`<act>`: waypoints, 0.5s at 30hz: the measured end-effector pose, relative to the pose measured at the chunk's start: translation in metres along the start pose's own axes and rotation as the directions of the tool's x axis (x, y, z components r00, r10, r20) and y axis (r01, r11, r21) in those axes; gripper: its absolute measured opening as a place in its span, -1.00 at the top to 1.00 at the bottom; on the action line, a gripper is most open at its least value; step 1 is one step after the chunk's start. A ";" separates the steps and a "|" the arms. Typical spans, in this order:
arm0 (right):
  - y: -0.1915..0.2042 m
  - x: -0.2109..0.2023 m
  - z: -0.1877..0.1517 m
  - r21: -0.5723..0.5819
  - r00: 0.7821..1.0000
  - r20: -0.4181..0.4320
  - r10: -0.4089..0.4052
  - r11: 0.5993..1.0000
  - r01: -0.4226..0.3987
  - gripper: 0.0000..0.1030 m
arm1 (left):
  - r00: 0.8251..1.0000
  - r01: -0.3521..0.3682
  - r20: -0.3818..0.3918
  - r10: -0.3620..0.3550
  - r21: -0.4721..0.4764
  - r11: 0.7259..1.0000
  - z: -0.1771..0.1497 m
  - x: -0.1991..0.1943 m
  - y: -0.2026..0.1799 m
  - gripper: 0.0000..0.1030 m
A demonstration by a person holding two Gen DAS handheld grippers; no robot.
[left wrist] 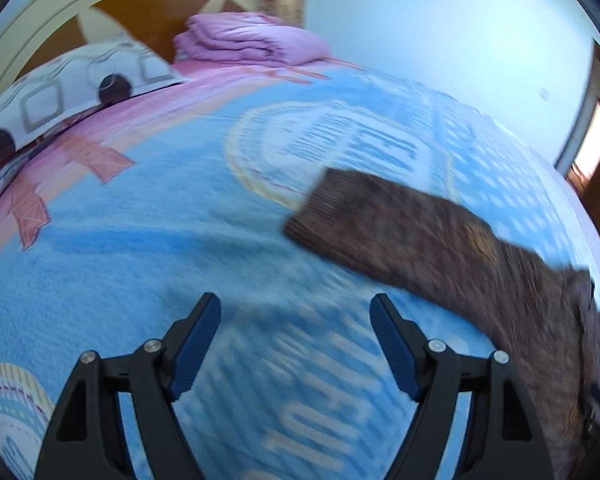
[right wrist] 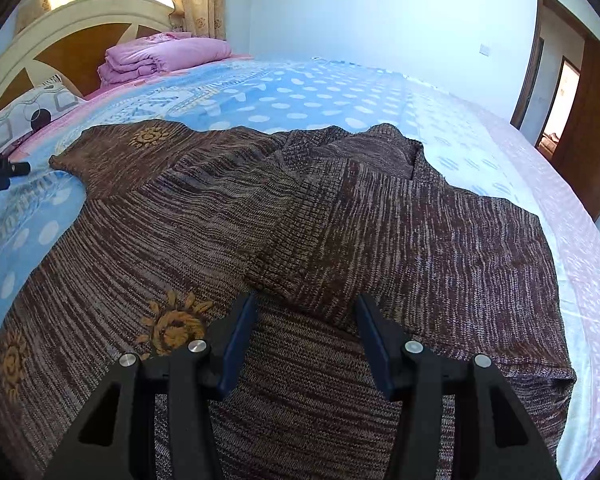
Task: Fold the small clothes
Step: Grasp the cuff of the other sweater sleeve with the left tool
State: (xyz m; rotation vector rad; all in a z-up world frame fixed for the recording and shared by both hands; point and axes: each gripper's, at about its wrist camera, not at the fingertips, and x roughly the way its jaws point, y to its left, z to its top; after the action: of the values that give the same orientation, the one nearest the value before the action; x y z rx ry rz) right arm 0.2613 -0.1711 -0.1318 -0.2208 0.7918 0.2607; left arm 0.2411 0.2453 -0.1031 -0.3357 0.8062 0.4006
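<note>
A brown knit sweater (right wrist: pixel 204 216) with orange flower motifs lies spread on the blue patterned blanket (right wrist: pixel 300 92). One sleeve (right wrist: pixel 340 208) is folded across its body, and the cuff (right wrist: pixel 296 280) ends just ahead of my right gripper (right wrist: pixel 306 302). That gripper hovers over the sweater with its jaws apart and its pads pressing on nothing. In the left wrist view, which is blurred, the other sleeve (left wrist: pixel 420 232) stretches out to the right with its ribbed cuff (left wrist: pixel 320 208) flat on the blanket (left wrist: pixel 140 248). My left gripper (left wrist: pixel 296 308) is wide open over bare blanket to the left of that sleeve.
A folded pink quilt (right wrist: pixel 160 56) and a patterned pillow (right wrist: pixel 28 116) lie at the head of the bed by the cream headboard (right wrist: pixel 80 12). A black piece of the other hand-held tool (right wrist: pixel 2 171) shows at the left edge. A wooden door (right wrist: pixel 592 120) stands open at the right.
</note>
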 end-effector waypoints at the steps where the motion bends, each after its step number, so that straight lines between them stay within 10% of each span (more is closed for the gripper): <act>1: -0.001 0.000 0.000 0.002 1.000 0.002 0.001 1.000 -0.001 -0.05 | 1.000 -0.004 0.001 0.004 -0.023 1.000 0.004 0.002 0.005 -0.55; 15: 0.002 -0.003 -0.003 -0.009 0.999 0.025 -0.023 1.000 0.023 -0.07 | 0.988 0.133 -0.028 -0.149 -0.316 0.939 0.025 0.049 0.022 -0.51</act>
State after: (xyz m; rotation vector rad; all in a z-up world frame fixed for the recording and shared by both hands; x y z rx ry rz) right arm 0.2567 -0.1704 -0.1324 -0.2347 0.7630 0.2448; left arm 0.2769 0.2860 -0.1263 -0.7000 0.7627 0.3864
